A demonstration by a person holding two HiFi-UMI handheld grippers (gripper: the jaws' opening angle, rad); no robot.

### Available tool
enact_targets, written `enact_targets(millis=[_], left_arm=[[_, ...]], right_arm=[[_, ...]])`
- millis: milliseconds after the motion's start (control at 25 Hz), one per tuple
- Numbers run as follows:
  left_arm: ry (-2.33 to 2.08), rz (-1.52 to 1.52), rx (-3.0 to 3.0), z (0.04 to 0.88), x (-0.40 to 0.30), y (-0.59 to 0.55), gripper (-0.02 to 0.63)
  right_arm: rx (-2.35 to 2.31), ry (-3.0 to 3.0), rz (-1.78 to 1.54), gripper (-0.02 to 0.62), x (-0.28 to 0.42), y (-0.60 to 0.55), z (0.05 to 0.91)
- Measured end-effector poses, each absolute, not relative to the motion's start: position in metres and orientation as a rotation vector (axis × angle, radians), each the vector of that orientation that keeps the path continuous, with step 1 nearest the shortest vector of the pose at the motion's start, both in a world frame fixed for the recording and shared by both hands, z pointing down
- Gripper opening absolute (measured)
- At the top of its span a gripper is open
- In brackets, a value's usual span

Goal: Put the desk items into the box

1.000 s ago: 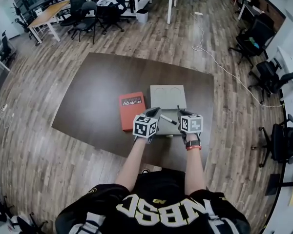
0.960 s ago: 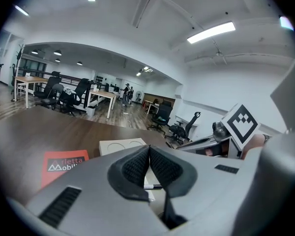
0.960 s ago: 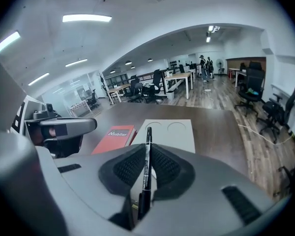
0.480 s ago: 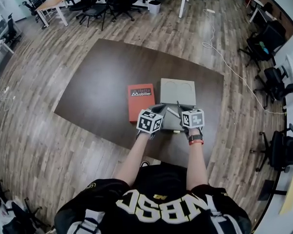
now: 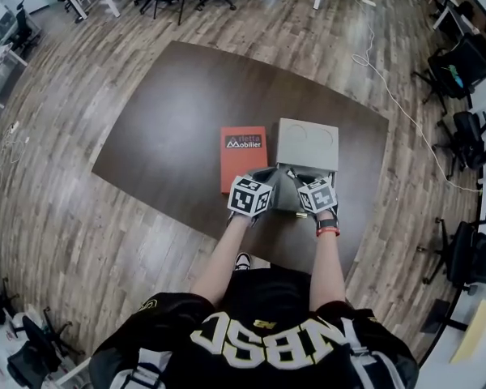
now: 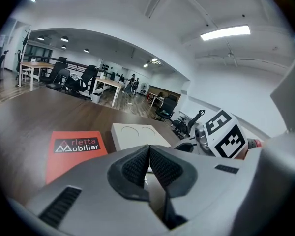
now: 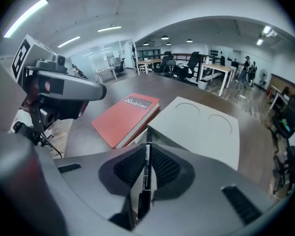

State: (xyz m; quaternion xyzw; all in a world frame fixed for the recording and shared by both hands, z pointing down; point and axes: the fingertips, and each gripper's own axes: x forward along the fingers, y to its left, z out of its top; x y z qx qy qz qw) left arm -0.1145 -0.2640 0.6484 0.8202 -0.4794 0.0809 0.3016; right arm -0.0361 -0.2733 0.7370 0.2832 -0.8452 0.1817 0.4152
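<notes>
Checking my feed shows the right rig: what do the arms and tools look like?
The left tool and right tool are grey plastic with black ribbed pads, each carrying a white cube with black square markers. Short black jersey sleeves; a red wristband on the right wrist.

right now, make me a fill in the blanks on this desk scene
The right claw is shut on a slim black ____.
The left claw is shut and holds ____.
In the head view, the flat red book lies ____ of the flat grey box.
Missing: pen; nothing; left.
</notes>
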Motion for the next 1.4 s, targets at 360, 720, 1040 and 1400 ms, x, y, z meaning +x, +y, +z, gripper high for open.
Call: enact_targets(millis=[360, 720, 1040, 1400], left_arm=[[-1.278, 0.243, 2.103, 0.672, -0.128, -0.262, 0.015], [-1.291, 0.280, 2.046, 0.693, -0.132, -0.262, 0.015], [-1.318, 0.293, 2.016, 0.701, -0.142, -0.257, 0.015], [-1.333, 0.257, 2.075, 0.677, -0.138, -0.261, 0.015]], right_arm=[[0.573, -2.073, 0.452, 0.048, -0.052, -0.260, 0.782], [0.542, -2.047, 0.439, 0.049, -0.055, -0.256, 0.819], [0.588, -2.081, 0.494, 0.049, -0.055, -0.254, 0.822], [0.646, -2.120, 0.514, 0.121, -0.056, -0.258, 0.795]])
